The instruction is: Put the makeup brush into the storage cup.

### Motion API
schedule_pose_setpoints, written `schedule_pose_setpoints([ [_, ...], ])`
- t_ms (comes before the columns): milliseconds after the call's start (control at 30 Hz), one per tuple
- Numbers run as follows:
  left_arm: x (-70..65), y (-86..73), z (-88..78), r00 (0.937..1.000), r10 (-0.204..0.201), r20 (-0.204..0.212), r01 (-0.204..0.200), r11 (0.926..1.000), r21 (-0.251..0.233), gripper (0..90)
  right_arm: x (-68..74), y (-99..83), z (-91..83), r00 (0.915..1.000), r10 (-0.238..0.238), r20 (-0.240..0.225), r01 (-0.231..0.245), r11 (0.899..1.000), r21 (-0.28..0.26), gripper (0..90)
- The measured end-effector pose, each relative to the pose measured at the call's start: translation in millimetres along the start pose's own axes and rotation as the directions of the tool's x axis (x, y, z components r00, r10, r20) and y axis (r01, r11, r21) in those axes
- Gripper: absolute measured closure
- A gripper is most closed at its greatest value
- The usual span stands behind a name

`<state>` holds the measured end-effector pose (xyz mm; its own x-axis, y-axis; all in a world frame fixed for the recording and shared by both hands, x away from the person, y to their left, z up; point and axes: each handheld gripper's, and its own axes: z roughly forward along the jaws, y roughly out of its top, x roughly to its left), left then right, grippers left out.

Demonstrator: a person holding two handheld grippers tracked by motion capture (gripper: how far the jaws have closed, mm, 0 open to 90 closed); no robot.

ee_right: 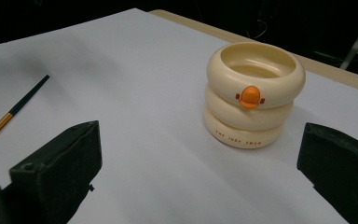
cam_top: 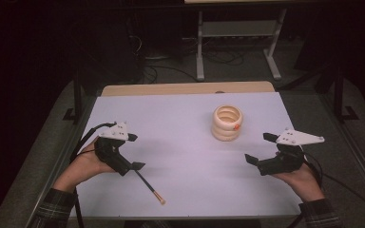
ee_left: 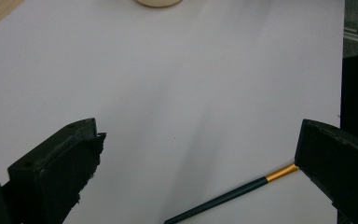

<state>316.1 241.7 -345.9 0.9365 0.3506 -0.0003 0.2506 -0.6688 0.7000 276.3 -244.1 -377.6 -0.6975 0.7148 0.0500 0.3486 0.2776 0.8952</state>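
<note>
- Left gripper [cam_top: 134, 151]: held in the person's left hand over the near-left part of the worktop [cam_top: 180, 142]; its jaws stand wide apart and hold nothing.
- Brush [cam_top: 149, 185]: a thin dark-handled brush with a gold band and pale bristles, lying flat on the worktop just beside the left gripper's near jaw. In the left gripper view its handle [ee_left: 223, 198] runs across the bottom between the two jaws, with the gold band at the right-hand jaw; whether it touches that jaw cannot be told.
- Right gripper [cam_top: 260, 148]: held in the person's right hand over the near-right part of the worktop; jaws spread wide, nothing between them.
- Cup [cam_top: 227, 123]: a cream, ring-shaped cup with a small orange mark, standing upright ahead of the right gripper and well apart from it; in the right gripper view it [ee_right: 254, 95] sits between and beyond the jaws.
- Surface: a white sheet covers the worktop; a strip of bare wood shows along the far edge.
- Room: dark, with grey carpet, cables on the floor and the white legs of another table [cam_top: 237, 42] beyond the worktop.
</note>
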Motion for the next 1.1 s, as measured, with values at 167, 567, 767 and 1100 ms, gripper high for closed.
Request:
schedule_pose_setpoints([
  [167,-0.2,0.3,5.2,0.9998,0.01,0.014,-0.011,0.9996,0.027,0.0,-0.1,-0.1,-0.2,1.0,0.0,-0.001,0.0,1.0,0.001,0.0],
  [567,-3.3,-6.3,16.9,0.9983,0.041,0.042,-0.045,0.9939,0.101,0.6,-0.2,-0.2,0.3,1.0,0.0,-0.003,0.0,1.0,0.002,0.0],
  [767,-4.6,-8.8,21.2,0.9971,0.06,0.047,-0.066,0.9884,0.137,2.3,-0.4,-0.2,0.5,1.0,0.001,-0.001,-0.001,1.0,0.004,0.0],
  [1100,-7.2,-9.5,29.1,0.9934,0.096,0.062,-0.106,0.9758,0.191,6.4,-0.4,-0.2,0.4,1.0,0.001,-0.002,-0.001,1.0,0.003,0.0],
])
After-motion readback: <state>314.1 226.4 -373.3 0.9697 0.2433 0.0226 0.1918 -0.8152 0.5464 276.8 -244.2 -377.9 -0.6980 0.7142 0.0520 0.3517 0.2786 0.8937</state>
